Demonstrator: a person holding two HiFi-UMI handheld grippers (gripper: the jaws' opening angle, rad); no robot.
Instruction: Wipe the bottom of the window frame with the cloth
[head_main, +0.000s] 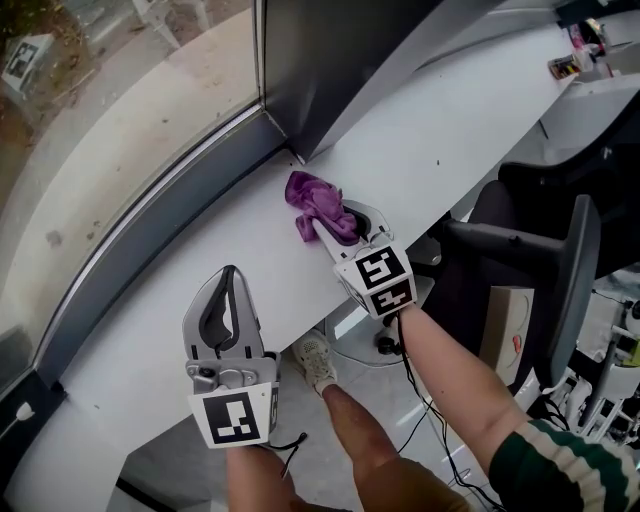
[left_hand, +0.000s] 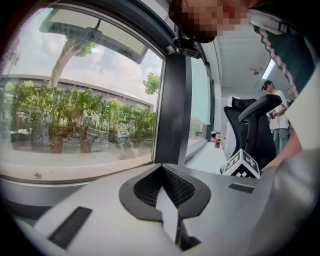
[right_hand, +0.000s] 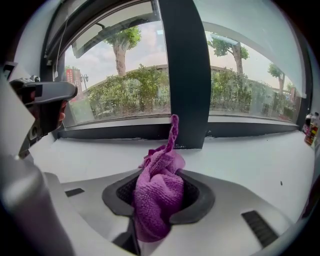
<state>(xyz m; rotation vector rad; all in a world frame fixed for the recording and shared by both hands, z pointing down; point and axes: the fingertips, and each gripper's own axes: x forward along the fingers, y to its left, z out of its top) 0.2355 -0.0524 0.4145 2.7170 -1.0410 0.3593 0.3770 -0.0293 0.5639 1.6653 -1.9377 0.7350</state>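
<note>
My right gripper (head_main: 347, 228) (right_hand: 159, 202) was clamped on the purple cloth (head_main: 312, 198) (right_hand: 156, 192), its jaws pressed into a thick wad of the fabric that filled the space between them. The rest of the cloth was bunched ahead of the jaws on the white ledge (head_main: 150, 330) (right_hand: 250, 160). In the right gripper view one twisted end stuck up in front of the dark upright post (head_main: 310, 60) (right_hand: 186, 75). The cloth sat near the foot of that post, close to the dark bottom strip of the window frame (head_main: 150, 235) (right_hand: 120, 131) but apart from it, as far as I could tell from the head view.

My left gripper (head_main: 230, 285) (left_hand: 165, 195) sat over the near part of the ledge, well apart from the cloth and pointing toward the glass. Its jaws were brought together, with nothing between them. An office chair (head_main: 560, 260) stood to the right of the ledge.
</note>
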